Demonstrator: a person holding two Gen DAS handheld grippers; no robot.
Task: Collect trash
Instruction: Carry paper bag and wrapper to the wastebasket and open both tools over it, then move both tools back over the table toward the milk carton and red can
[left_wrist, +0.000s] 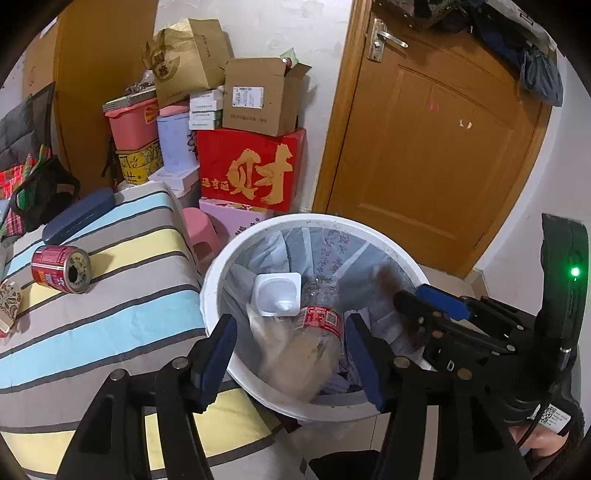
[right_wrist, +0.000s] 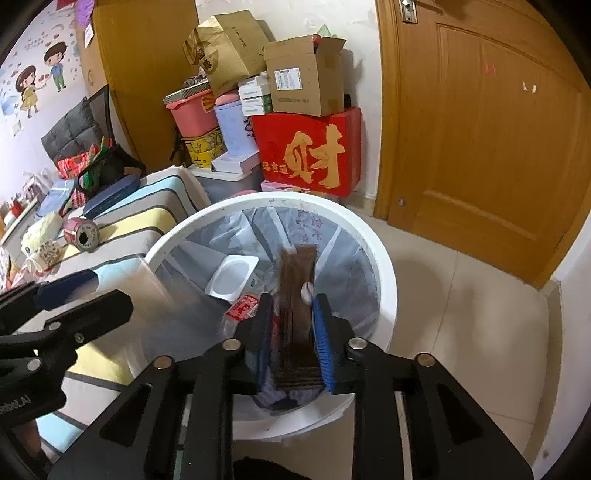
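Right now both grippers hang over the white trash bin (left_wrist: 210, 280), which stands on the tiled floor against the edge of the striped bed (left_wrist: 122, 295) and is lined with a thin plastic bag. The left gripper (left_wrist: 291, 354) has its jaws spread well apart above the bin's near rim; a clear plastic bottle (left_wrist: 317, 332) with a red label shows between them, blurred, and the pads do not touch it. Just beyond the bottle a white plastic cup (left_wrist: 277, 293) lies inside the bin. The right gripper (right_wrist: 293, 343) sits over the bin's near side with a brown flat packet (right_wrist: 297, 295) standing upright between its blue pads; the packet is smeared by motion, and the jaws look parted a little, though I cannot tell whether the pads press on it. Away on the bed, near its far edge, a red tin can (left_wrist: 61, 268) lies on its side with its open end toward the bin, beside a dark blue case (left_wrist: 79, 216). Behind the bin, cardboard boxes (left_wrist: 255, 96) are stacked against the wall next to a wooden door (left_wrist: 443, 140).
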